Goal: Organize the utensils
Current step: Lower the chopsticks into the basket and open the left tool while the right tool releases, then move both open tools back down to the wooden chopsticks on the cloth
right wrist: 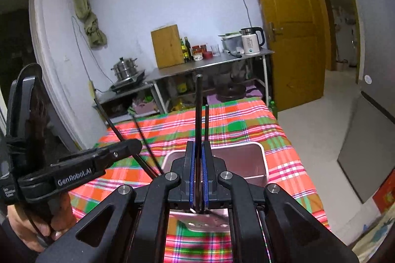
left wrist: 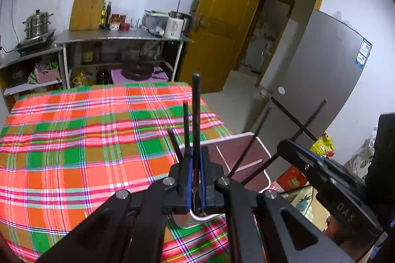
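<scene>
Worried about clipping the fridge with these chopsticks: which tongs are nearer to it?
Right. The right tongs, shut on chopsticks, sit between the left tongs and the fridge. The left tongs, gripping their own pair, are farther off over the plaid cloth.

Tray (right wrist: 197, 219) base perhaps blurred, tongs-hidden

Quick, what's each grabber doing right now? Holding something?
Left gripper: closed on black chopsticks, over the pink tray.
Right gripper: closed on black chopsticks too.
</scene>
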{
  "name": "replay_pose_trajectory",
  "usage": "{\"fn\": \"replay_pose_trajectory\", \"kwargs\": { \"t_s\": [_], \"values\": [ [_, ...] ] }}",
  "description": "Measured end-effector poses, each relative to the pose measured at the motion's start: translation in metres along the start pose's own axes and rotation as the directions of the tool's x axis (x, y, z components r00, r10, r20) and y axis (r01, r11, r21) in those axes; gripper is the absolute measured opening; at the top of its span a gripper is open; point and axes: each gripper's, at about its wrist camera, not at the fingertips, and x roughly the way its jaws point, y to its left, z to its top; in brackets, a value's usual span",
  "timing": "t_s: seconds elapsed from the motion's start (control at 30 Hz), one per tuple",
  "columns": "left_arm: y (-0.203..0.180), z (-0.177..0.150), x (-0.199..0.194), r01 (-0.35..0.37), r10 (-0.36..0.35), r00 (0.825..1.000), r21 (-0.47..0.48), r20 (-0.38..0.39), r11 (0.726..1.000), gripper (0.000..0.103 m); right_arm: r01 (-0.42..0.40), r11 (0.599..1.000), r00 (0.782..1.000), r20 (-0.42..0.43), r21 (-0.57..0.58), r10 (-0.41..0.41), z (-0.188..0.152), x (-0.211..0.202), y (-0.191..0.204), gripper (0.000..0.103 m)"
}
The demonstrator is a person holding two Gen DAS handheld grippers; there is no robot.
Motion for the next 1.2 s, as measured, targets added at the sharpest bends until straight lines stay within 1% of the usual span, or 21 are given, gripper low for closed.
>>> {"fn": "replay_pose_trajectory", "kwargs": {
  "t_s": [0.17,0.27,0.33,0.43,0.47,0.5,0.6,0.7,0.83,0.97,1.2],
  "values": [
    [0.001,-0.008,0.008,0.003,-0.003,1.000,-0.003,-0.025,1.000,0.006,0.006,1.000,0.999,-0.047,-0.027,-0.007,-0.007,0.013,0.003,0.005],
    [0.000,-0.010,0.007,0.006,-0.006,1.000,0.006,-0.024,1.000,0.006,0.006,1.000,0.997,-0.072,-0.029,-0.009,-0.010,0.021,0.001,0.005],
    [-0.002,-0.011,0.006,0.008,-0.008,1.000,0.012,-0.019,1.000,0.008,0.007,1.000,0.996,-0.085,-0.025,-0.010,-0.012,0.025,-0.001,0.005],
    [-0.001,-0.012,0.002,0.018,-0.018,1.000,0.014,-0.007,1.000,0.018,0.004,1.000,0.995,-0.102,-0.021,-0.006,-0.012,0.029,-0.002,0.005],
    [-0.001,-0.012,0.000,0.017,-0.017,1.000,0.014,0.000,1.000,0.027,0.003,1.000,0.995,-0.104,-0.021,-0.006,-0.013,0.030,-0.003,0.005],
    [-0.002,-0.013,-0.003,0.016,-0.016,1.000,0.014,0.011,1.000,0.031,0.006,1.000,0.995,-0.103,-0.023,-0.008,-0.012,0.028,-0.002,0.005],
    [0.000,-0.012,-0.010,0.026,-0.026,0.999,0.010,0.031,1.000,0.031,0.001,1.000,0.996,-0.088,-0.027,-0.004,-0.010,0.023,-0.001,0.008],
    [0.004,-0.012,-0.020,0.025,-0.025,0.998,0.008,0.051,1.000,0.031,-0.003,1.000,0.998,-0.065,-0.026,0.001,-0.005,0.015,0.000,0.008],
    [0.009,-0.013,-0.034,0.026,-0.026,0.997,0.002,0.076,1.000,0.031,-0.006,1.000,1.000,-0.016,-0.019,0.006,0.001,-0.004,0.002,0.009],
    [0.014,-0.017,-0.046,0.006,-0.005,0.996,-0.006,0.089,1.000,0.031,-0.008,1.000,1.000,0.021,-0.015,0.008,0.004,-0.020,0.005,0.009],
    [0.029,-0.034,-0.063,-0.019,0.022,0.995,-0.030,0.098,0.999,0.033,-0.020,1.000,0.999,0.048,-0.020,0.021,-0.003,-0.037,0.010,0.009]
  ]
}}
